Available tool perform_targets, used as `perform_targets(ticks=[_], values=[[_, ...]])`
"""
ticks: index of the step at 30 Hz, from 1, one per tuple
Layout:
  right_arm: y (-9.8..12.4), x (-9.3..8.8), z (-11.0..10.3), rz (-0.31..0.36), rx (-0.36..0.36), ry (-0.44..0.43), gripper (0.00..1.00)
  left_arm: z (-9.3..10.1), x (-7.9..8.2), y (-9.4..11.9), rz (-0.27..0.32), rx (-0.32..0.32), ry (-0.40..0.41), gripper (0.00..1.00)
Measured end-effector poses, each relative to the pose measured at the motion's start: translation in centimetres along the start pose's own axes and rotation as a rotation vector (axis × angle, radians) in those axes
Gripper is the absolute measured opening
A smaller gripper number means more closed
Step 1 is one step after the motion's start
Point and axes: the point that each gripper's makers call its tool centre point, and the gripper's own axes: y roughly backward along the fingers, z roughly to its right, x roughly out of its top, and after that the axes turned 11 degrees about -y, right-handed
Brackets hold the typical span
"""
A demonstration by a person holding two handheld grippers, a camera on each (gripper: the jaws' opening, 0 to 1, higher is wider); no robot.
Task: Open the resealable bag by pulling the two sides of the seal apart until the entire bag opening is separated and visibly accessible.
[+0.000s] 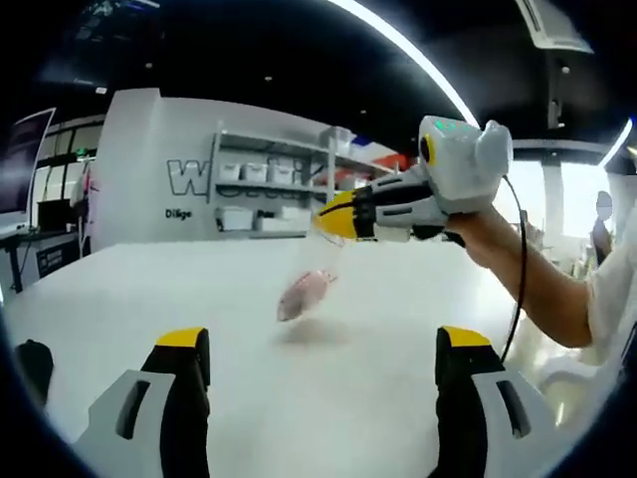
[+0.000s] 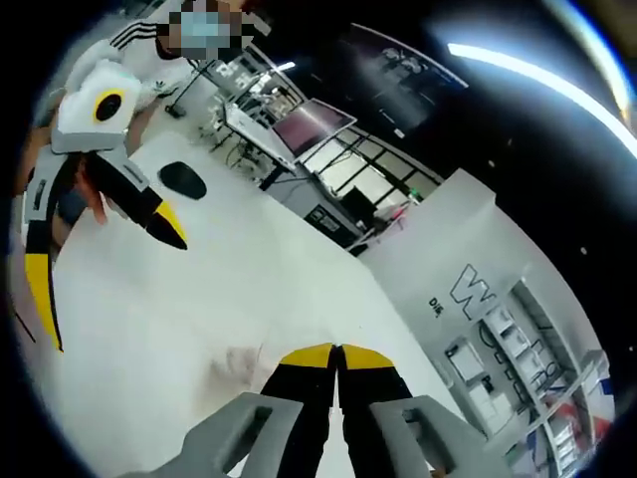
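In the left gripper view my left gripper [image 1: 323,363] has its jaws spread wide, nothing between them, above the white table [image 1: 149,289]; my right gripper [image 1: 338,217] comes in from the right, its yellow tips pressed together on the top edge of the resealable bag [image 1: 311,274]; the bag is clear, hangs tilted below those tips and clear of the table, with a faint shadow beneath it; inside it, at the lower end, sits a pinkish content that I cannot identify, being blurred. In the right gripper view my right gripper [image 2: 336,357] shows its jaws closed tip to tip; the left gripper [image 2: 105,274] stands apart at the left, jaws parted; a black oval object [image 2: 183,180] lies on the table [image 2: 249,289] beyond it.
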Motion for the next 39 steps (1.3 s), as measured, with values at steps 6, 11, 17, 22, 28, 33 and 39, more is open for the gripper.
perform_targets(ticks=[6,11,17,22,28,33,39], values=[[-0.7,-0.7,0.3,-0.018,-0.002,-0.007,0.00,-0.2,-0.1,0.0,-0.004,0.004,0.003,0.93],[-1.1,-1.0,0.6,-0.022,-0.006,-0.015,0.00,-0.4,-0.2,0.0,-0.005,0.010,0.004,0.93],[-1.6,-1.0,1.4,-0.025,-0.018,-0.018,0.00,-0.7,-0.2,0.0,-0.004,0.015,0.005,0.94],[-1.9,-1.0,2.2,-0.024,-0.028,-0.022,0.00,-0.9,-0.4,0.1,-0.020,0.024,0.004,0.96],[-2.2,-1.1,2.8,-0.027,-0.034,-0.029,0.00,-1.7,-2.3,0.7,-0.182,0.030,0.009,0.94],[-2.2,-1.0,3.1,-0.026,-0.041,-0.027,0.00,-3.1,-0.7,1.2,-0.195,0.056,-0.050,0.93],[-2.6,-0.7,3.4,-0.024,-0.039,-0.025,0.00,-3.7,-0.2,1.5,-0.236,0.037,-0.043,0.92]])
